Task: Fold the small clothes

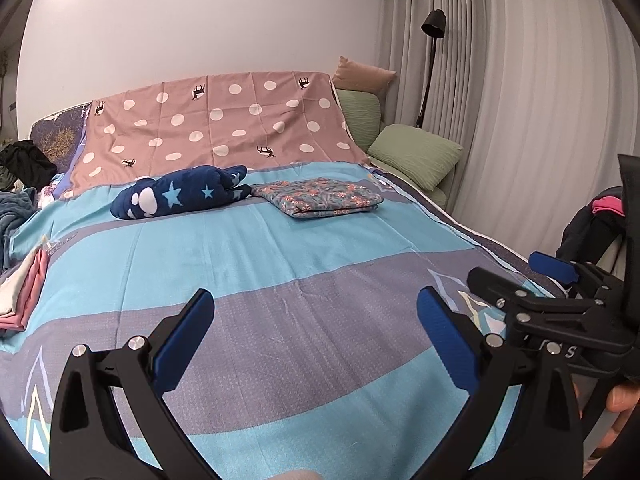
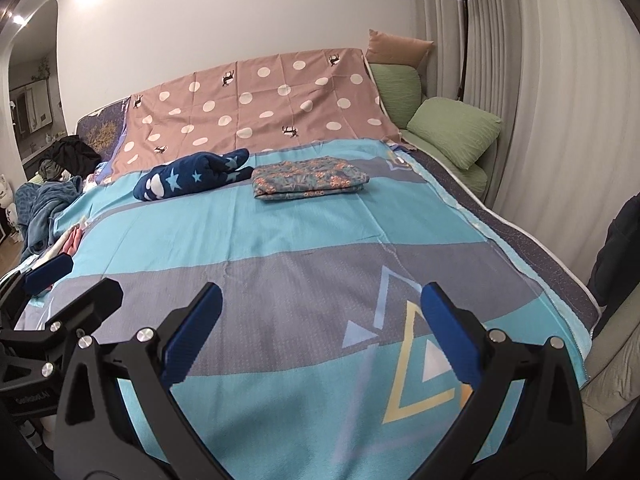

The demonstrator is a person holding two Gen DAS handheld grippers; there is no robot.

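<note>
we hold the left gripper above the near half of the bed cover, its two blue-padded fingers spread wide with nothing between them. the right gripper hangs beside it over the same cover, fingers likewise spread and empty; in the left wrist view only part of it shows at the right edge, and in the right wrist view the left tool is cut off at the lower left. the clothes lie well apart from both tools. a folded floral garment rests flat at the far end of the cover, just beside a rolled navy piece with stars; whether the two touch cannot be told. a small stack of pink and white folded items sits at the left edge of the bed, mostly cut off by the lens rim, so we cannot count its pieces. a dotted pink sheet covers the head of the bed. green pillows lie at the far right beside a black floor lamp and grey curtains. a dark heap at the far left is too indistinct to identify. fingertips of a hand show at the right rim, the rest hidden.
</note>
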